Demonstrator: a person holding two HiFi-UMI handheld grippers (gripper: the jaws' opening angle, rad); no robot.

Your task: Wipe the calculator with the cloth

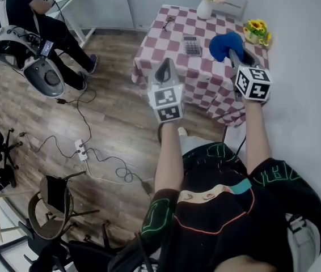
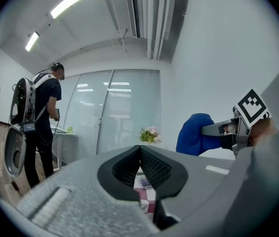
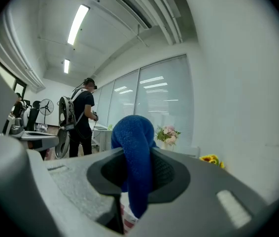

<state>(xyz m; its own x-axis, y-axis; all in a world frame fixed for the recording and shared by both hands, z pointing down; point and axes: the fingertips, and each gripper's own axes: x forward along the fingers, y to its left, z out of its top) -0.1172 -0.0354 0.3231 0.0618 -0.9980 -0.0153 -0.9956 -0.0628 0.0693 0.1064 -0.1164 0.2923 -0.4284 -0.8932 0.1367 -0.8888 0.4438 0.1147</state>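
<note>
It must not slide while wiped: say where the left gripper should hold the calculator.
Likely pinch the calculator across its narrow width at the near end, coming from above-left: it lies flat, and the blue cloth is held at its right.

Grey calculator [image 1: 192, 45] lies flat on the checked bench [image 1: 166, 44]; blue cloth [image 3: 134, 167] hangs bunched, clamped by the right gripper [image 1: 232, 55].
</note>
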